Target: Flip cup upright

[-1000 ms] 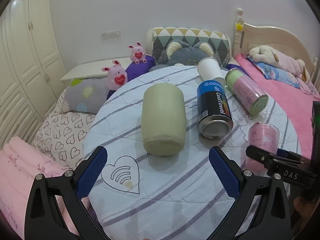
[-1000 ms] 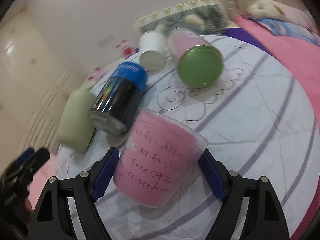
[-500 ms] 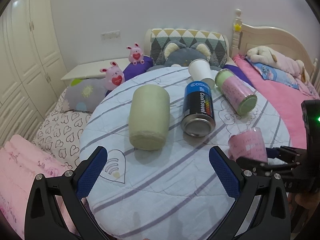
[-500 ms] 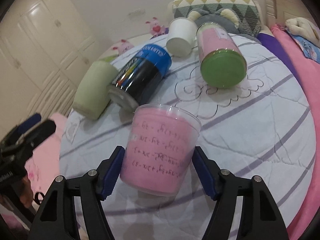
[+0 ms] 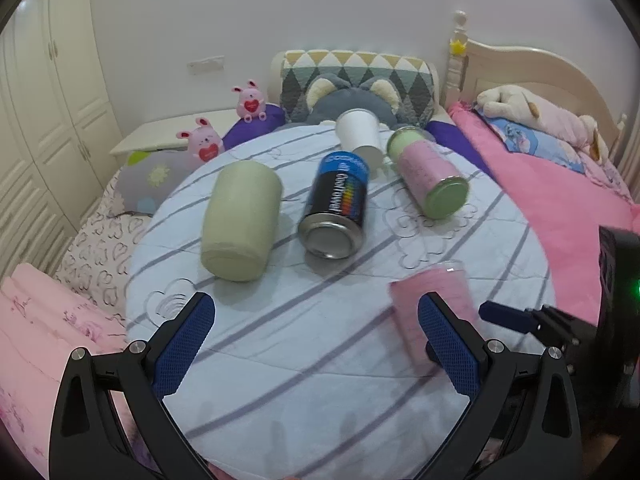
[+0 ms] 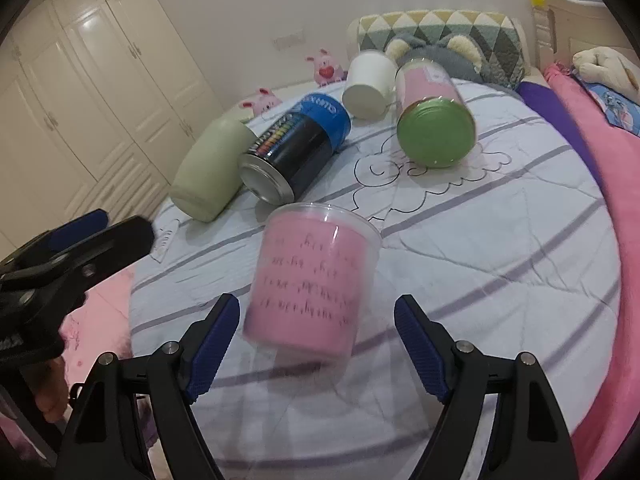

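A clear plastic cup with pink paper inside [image 6: 310, 280] stands rim up on the round quilted table [image 6: 500, 240], slightly tilted and blurred. My right gripper [image 6: 316, 344] is open, its blue pads on either side of the cup's base with gaps showing. The cup also shows in the left wrist view [image 5: 434, 300], near the table's right front. My left gripper [image 5: 316, 344] is open and empty above the table's front edge.
Lying on the table are a pale green cup [image 5: 242, 220], a black and blue spray can [image 5: 338, 210], a white paper cup [image 5: 360, 136] and a pink jar with a green lid [image 5: 434, 178]. A pink bed [image 5: 560, 184] is at the right, wardrobes at the left.
The right gripper's jaws have widened from close around the pink cup and let it go. The cup now stands on the table. The left gripper has drawn back.
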### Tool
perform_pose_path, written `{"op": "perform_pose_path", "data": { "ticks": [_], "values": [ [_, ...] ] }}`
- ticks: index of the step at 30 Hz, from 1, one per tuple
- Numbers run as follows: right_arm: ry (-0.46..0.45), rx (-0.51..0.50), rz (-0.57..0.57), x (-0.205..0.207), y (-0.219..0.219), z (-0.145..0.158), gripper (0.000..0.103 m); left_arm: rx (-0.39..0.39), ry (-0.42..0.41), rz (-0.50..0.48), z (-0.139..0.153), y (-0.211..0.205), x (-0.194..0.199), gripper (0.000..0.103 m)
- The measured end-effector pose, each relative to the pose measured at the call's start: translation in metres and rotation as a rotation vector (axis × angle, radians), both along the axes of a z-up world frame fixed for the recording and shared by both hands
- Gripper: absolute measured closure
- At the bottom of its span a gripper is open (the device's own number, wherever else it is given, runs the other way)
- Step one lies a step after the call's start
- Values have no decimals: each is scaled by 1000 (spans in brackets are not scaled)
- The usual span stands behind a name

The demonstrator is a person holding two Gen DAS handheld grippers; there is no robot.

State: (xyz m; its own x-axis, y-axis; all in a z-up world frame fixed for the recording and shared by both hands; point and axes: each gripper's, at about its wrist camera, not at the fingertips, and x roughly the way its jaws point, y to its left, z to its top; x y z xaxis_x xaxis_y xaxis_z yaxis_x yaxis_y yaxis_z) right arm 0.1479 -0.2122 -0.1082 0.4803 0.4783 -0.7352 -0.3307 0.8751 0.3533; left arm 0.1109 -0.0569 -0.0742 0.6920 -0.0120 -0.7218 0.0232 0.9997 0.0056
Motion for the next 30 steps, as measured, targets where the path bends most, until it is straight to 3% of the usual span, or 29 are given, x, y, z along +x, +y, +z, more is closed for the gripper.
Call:
{"op": "perform_pose_path", "data": {
  "ticks": [6, 14, 22, 30],
  "values": [
    [-58, -44, -72, -18, -26, 12, 21, -41, 32, -16, -5, -26, 2, 0],
    [-96, -175, -170, -20, -53, 13, 21, -107, 143, -19, -28, -55, 22, 0],
    [-77, -173, -160, -11, -67, 0, 21, -159, 246, 22, -52, -66, 48, 0],
    [-78, -165, -122, 1, -69, -4, 21, -147, 271, 61, -63, -70, 65, 1]
  ]
}}
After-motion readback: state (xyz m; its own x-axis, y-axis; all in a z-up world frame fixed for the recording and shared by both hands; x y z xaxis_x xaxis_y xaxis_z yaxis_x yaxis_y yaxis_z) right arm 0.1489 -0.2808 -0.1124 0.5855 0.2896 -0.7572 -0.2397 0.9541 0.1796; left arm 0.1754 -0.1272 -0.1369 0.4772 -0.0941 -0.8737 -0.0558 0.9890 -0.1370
